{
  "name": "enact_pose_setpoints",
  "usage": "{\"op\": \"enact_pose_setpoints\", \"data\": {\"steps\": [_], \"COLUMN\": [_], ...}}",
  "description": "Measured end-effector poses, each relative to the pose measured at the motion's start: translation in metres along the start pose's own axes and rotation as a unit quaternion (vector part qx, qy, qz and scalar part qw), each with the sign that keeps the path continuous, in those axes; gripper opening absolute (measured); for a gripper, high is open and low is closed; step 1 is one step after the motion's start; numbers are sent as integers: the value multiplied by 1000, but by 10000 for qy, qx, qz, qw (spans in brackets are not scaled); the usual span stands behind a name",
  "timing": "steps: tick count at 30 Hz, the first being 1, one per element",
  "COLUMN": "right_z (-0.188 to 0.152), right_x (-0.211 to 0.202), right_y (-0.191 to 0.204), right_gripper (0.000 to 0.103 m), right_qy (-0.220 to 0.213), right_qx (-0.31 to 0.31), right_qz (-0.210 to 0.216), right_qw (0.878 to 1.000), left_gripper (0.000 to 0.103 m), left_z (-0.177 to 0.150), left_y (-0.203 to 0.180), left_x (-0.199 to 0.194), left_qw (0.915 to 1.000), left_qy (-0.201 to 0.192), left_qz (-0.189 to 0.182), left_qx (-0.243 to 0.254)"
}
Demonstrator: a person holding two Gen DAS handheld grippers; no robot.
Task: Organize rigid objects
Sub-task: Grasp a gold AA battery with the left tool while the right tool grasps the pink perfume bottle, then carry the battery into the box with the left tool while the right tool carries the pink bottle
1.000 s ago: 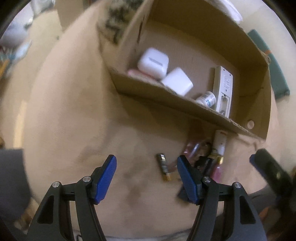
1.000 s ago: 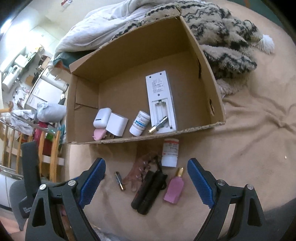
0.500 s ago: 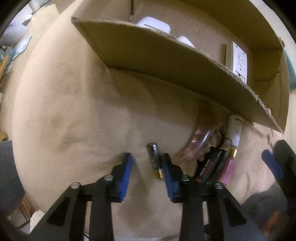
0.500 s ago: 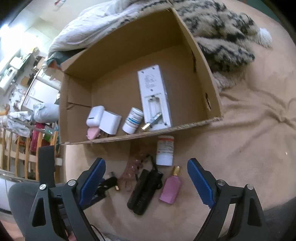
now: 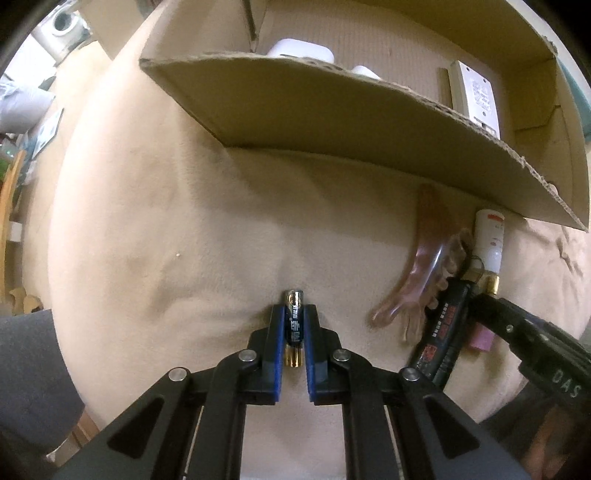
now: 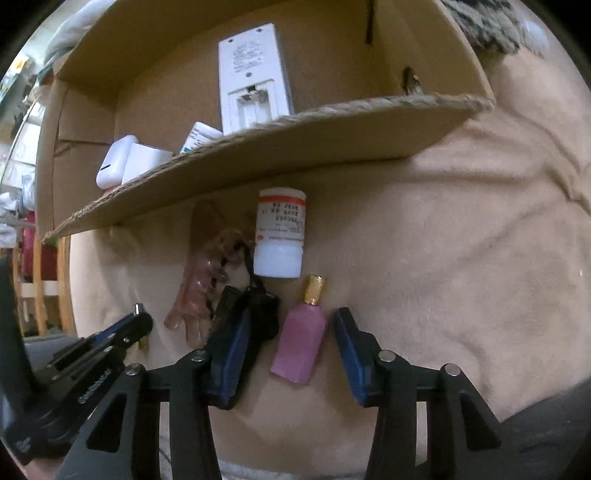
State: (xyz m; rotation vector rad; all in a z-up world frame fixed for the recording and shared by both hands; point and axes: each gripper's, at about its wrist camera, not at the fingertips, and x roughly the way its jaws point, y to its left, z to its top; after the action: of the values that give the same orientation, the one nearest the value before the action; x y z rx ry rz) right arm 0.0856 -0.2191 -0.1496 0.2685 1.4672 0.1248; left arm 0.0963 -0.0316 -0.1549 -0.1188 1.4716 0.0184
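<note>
My left gripper (image 5: pixel 294 325) is shut on a black AA battery (image 5: pixel 294 325) that lies on the beige blanket. My right gripper (image 6: pixel 291 336) is open, its blue pads on either side of a pink bottle with a gold cap (image 6: pixel 303 338), not touching it. The left gripper also shows in the right wrist view (image 6: pixel 122 332). A white pill bottle (image 6: pixel 280 236), a black hand grip (image 6: pixel 240 332) and a clear pink hair claw (image 6: pixel 205 284) lie beside the pink bottle. The cardboard box (image 6: pixel 258 147) stands just behind them.
Inside the box lie a white remote with an open battery bay (image 6: pixel 253 77), two white chargers (image 6: pixel 129 164) and a small bottle (image 6: pixel 197 136). A patterned fluffy blanket (image 6: pixel 495 22) lies behind the box. Room furniture shows at the far left.
My left gripper moved onto the battery and shut on it. My right gripper came down low and forward, narrowing around the pink bottle.
</note>
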Motion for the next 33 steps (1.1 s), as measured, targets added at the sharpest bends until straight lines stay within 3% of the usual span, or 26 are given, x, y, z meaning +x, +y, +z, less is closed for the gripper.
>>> {"op": "enact_pose_setpoints", "data": {"steps": [6, 9, 12, 14, 16, 25, 33], "right_z": [-6, -6, -7, -9, -11, -32, -49], "right_x": [-6, 7, 11, 8, 4, -40, -88], "right_y": [-8, 0, 9, 15, 16, 25, 20], "right_gripper": [46, 46, 45, 30, 27, 27, 27], "right_qy": [-11, 211, 144, 35, -58, -891, -1553], "right_qx": [128, -125, -360, -488, -492, -303, -282], "right_qz": [37, -226, -486, -569, -583, -528, -53], "right_qw": [9999, 9994, 9981, 9972, 9971, 9942, 9875], "left_gripper": [9, 9, 9, 9, 9, 9, 9], "left_z": [-2, -6, -8, -9, -9, -13, -17], "left_y": [18, 19, 14, 15, 15, 16, 11], "left_x": [-11, -13, -11, -12, -11, -15, -63], "left_qw": [9997, 9996, 9995, 9995, 9995, 9988, 9935], "left_qy": [-171, -186, -202, -210, -221, -353, -1060], "left_qz": [154, 188, 252, 224, 205, 307, 402], "left_qx": [-63, -74, -12, -13, -42, -116, 4]}}
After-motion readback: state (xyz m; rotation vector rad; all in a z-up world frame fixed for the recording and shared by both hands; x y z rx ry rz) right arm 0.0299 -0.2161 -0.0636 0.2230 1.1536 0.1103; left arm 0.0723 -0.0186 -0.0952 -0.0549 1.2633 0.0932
